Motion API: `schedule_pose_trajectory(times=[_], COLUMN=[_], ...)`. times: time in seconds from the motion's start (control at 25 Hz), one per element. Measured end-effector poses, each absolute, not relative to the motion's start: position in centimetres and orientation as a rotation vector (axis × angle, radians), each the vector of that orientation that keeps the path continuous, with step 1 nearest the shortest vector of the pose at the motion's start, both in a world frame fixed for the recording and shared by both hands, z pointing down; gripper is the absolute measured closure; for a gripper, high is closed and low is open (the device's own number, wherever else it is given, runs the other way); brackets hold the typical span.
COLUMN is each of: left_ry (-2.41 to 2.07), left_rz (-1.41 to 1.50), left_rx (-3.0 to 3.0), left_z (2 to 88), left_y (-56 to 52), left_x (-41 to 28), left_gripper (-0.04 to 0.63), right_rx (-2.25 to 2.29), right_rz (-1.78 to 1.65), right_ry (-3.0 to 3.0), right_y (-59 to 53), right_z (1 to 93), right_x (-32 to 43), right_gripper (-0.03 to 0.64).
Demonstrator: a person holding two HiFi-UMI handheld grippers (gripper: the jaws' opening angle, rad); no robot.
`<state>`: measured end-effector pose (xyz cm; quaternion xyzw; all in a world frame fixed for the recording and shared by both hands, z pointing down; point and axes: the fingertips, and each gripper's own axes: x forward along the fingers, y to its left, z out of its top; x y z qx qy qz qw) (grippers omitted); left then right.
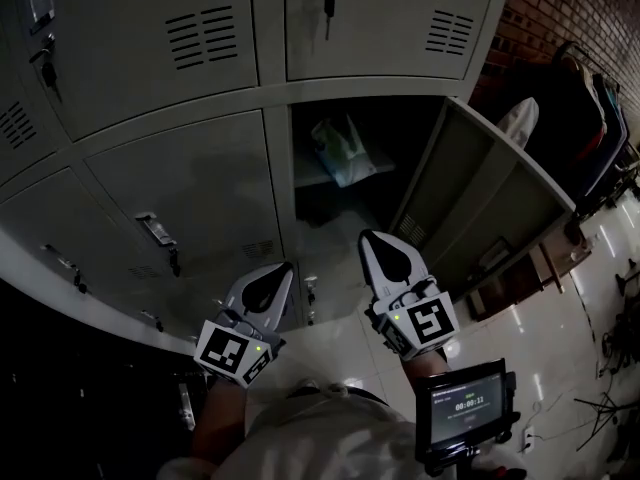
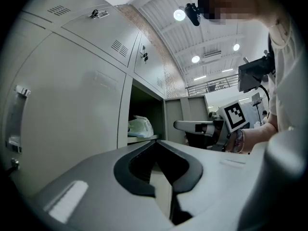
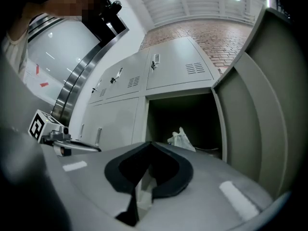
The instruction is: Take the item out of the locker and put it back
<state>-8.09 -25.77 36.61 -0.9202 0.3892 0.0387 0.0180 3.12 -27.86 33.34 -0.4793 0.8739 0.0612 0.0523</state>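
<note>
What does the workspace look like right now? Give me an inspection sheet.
Surface: glossy floor in front of the lockers.
Job's things: open locker, its door swung right; white bag on the shelf inside.
Clutter: nothing seen near the locker.
Grippers: left gripper and right gripper both shut and empty, outside the opening.
Cables: loose cables on the floor, far right.
Surroundings: key hanging in an upper door; brick wall; small screen behind the right gripper.

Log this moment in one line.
locker door: open | bag: inside, untouched | left claw: shut, empty | right claw: shut, empty
</note>
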Motion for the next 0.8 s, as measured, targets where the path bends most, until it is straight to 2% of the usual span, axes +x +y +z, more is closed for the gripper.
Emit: schedule_pose_trajectory(times=[0.8], left_ry=[1.384], left_rz=[0.051], left_rx=[-2.751], left_z=[38.7], left_y=[-7.3], left_x=[-3.8], left_gripper=[0.595], right_rx=[-1.380], right_rz=[-0.011], right_ry=[2.820], right_y=[-8.5], right_z=[39.7], right_x=[7.9], right_gripper=[0.617])
